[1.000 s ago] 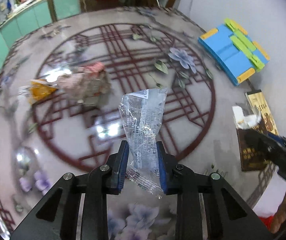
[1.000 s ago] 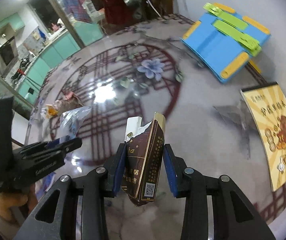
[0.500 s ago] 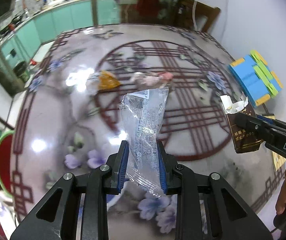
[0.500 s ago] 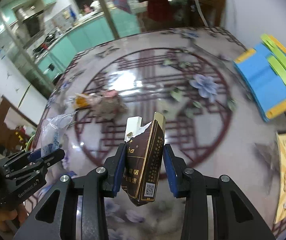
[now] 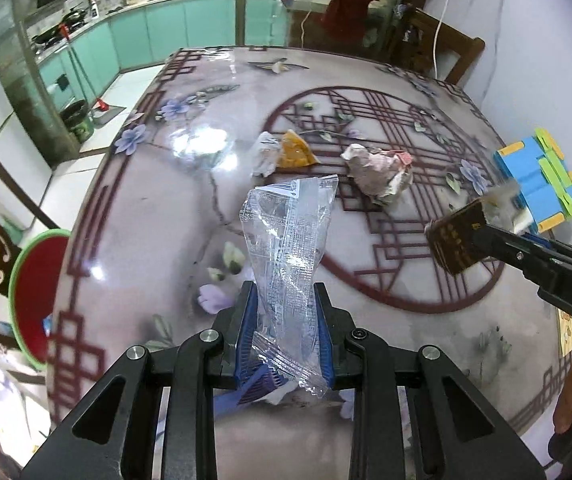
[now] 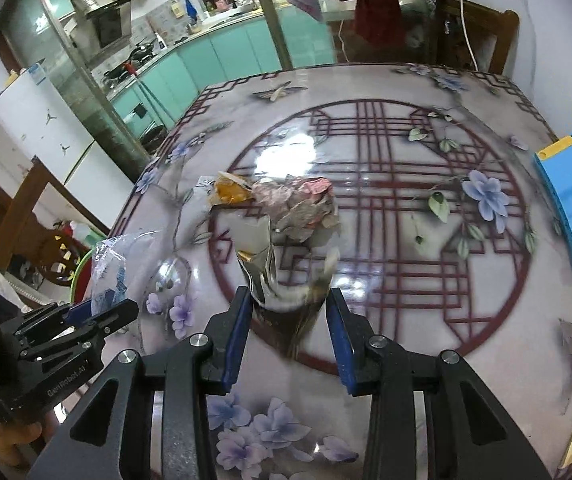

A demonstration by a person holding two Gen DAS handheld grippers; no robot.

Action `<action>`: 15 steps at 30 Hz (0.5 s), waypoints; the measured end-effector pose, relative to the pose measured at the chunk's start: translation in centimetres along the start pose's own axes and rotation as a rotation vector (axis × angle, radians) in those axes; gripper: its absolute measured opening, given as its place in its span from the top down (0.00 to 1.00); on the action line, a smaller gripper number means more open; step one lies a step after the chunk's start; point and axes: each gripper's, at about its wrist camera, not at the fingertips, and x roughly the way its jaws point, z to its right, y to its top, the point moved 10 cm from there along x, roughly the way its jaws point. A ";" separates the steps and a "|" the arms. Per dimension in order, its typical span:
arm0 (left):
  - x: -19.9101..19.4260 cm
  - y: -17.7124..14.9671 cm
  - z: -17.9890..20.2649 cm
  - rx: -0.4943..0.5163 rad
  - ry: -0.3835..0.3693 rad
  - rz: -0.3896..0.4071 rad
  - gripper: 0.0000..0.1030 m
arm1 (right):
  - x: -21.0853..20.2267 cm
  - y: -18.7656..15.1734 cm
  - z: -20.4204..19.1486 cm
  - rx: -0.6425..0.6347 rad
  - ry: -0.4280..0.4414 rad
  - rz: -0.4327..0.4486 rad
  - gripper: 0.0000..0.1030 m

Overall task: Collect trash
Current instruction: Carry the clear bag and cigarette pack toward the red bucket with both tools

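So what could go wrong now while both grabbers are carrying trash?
The clear plastic wrapper is thin and slippery, so it might slide out of the left gripper. The brown box looks torn and blurry in the right gripper, so it could work loose. The crumpled paper and orange packet are still on the table and could be forgotten.

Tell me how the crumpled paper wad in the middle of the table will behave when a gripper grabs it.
The crumpled paper wad looks loosely balled, so it will probably squash between the pads rather than resist. It seems light for its bulk and may skid on the glossy table if nudged. Its irregular, flat-sided folds make rolling unlikely.
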 end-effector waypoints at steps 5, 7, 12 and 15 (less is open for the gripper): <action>-0.4 0.3 -1.2 -0.014 0.003 0.012 0.75 | 0.2 0.0 -0.6 -0.007 0.000 0.000 0.66; -0.8 0.4 -2.0 -0.021 0.004 0.026 0.75 | 0.3 0.1 -0.8 -0.015 -0.007 -0.002 0.66; -1.3 0.6 -4.7 -0.048 0.040 0.029 0.75 | 0.0 0.7 -2.0 -0.011 -0.005 0.017 0.66; -1.4 0.6 -6.3 -0.066 0.057 0.029 0.75 | -0.2 1.1 -2.8 -0.011 -0.002 0.032 0.66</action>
